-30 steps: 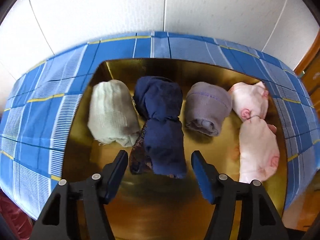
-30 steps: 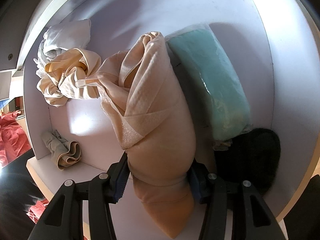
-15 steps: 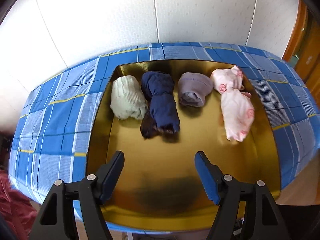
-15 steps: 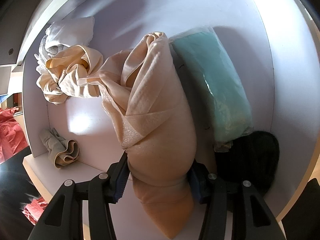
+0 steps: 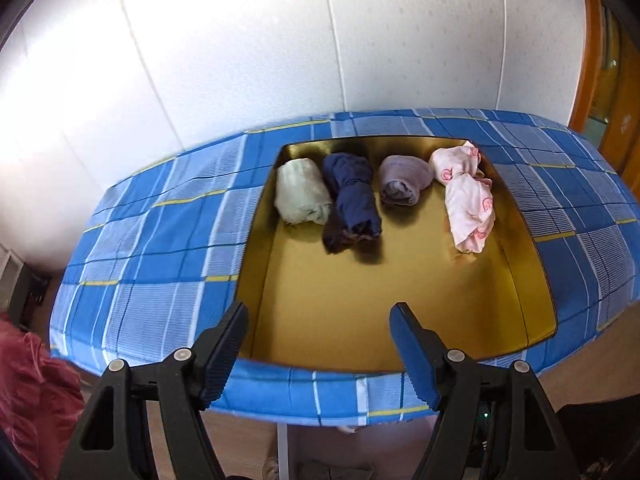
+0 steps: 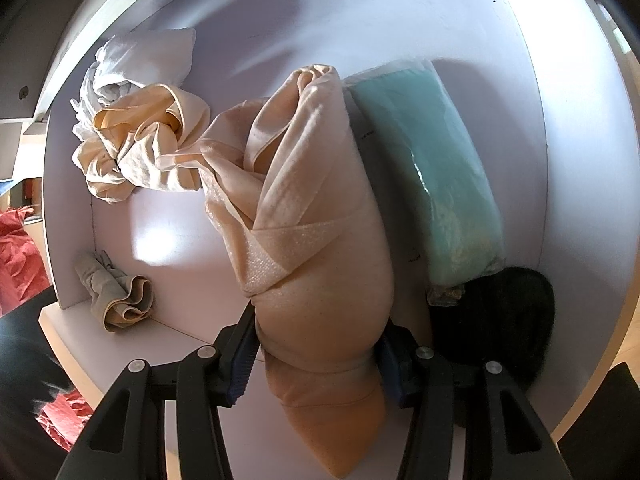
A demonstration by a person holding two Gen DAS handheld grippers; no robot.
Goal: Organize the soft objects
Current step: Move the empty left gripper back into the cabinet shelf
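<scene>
Here, two separate places are shown by the two wrist views. In the left wrist view the left claw (image 5: 320,340) is seen spread wide with nothing between its blue pads, held above the near edge of a surface covered by a blue checked cloth (image 5: 160,248). A gold tray (image 5: 360,300) is set on that cloth, and along its far end four rolled items are lined up: a pale green roll (image 5: 300,196), a dark blue roll (image 5: 354,200), a grey roll (image 5: 402,180) and a pink printed roll (image 5: 468,200); the near half of the tray is bare. None of this is visible from the right wrist view, where a white shelf (image 6: 180,240) is shown instead. There the right claw (image 6: 318,350) is pinched on the lower part of a peach bundle (image 6: 316,240). A teal packet (image 6: 432,176) lies just beside it, with a black item (image 6: 504,320) that is hard to make out. A cream rumpled cloth (image 6: 148,148), a white cloth (image 6: 140,60) and a small beige piece (image 6: 116,300) are left further along the shelf. Red fabric (image 6: 16,252) is cut off at the edge.
</scene>
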